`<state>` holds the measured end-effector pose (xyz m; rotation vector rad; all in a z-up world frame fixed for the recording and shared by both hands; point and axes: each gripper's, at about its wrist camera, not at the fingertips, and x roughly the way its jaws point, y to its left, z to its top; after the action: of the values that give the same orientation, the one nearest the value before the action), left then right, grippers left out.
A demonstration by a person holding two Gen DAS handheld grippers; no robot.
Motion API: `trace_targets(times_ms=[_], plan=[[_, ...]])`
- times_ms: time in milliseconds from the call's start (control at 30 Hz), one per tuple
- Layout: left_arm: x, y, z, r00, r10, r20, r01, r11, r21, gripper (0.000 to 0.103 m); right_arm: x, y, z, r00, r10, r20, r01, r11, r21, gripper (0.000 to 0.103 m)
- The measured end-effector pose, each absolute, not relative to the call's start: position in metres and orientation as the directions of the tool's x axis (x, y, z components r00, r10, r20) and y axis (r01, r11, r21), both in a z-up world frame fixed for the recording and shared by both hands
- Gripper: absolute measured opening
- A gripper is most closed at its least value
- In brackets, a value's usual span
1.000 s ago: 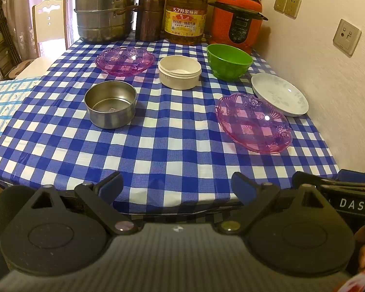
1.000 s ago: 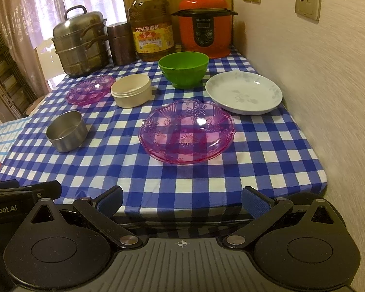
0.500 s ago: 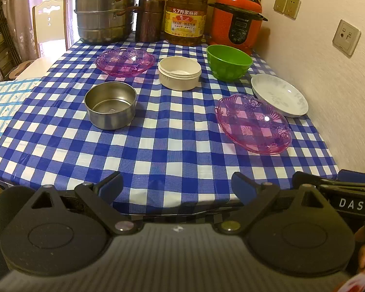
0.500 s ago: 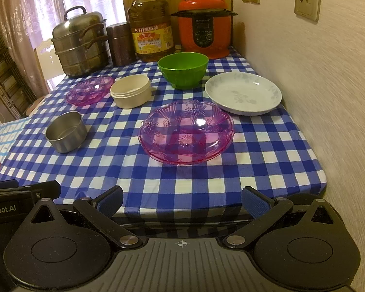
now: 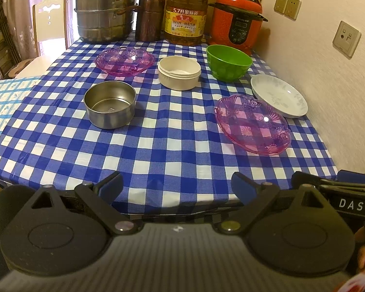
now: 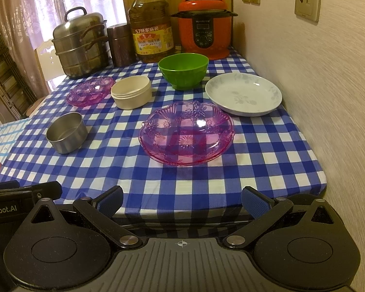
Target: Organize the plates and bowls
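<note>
Nothing on the table has shifted; our left tool and right tool hang released, and the near pink dish lies dead ahead of the right.

A beige wall with sockets runs along the tabletop's right edge; curtains and a chair stand beyond its far-left corner.

- Left gripper: matte black body, two round discs, ribbed grey centre plate, silver pivot screws, blue pads on the fingers.
- Right gripper: same black build, blue-padded fingers, white crosshair mark on the plate.
- White lettering "DAS" and "nRobot.AI" on the side housings.
</note>
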<state>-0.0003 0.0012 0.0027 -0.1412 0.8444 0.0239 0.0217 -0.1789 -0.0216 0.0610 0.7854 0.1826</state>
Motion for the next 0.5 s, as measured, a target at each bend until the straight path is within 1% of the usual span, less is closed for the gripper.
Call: trace_targets(times_ms=[500], plan=[[0.0000, -0.0004, 0.0021, 0.667, -0.037, -0.744, -0.077, 0.990, -0.119, 0.094, 0.0233, -0.1784, -0.0221, 0.693, 0.186, -0.697, -0.139, 0.982, 0.124, 0.103]])
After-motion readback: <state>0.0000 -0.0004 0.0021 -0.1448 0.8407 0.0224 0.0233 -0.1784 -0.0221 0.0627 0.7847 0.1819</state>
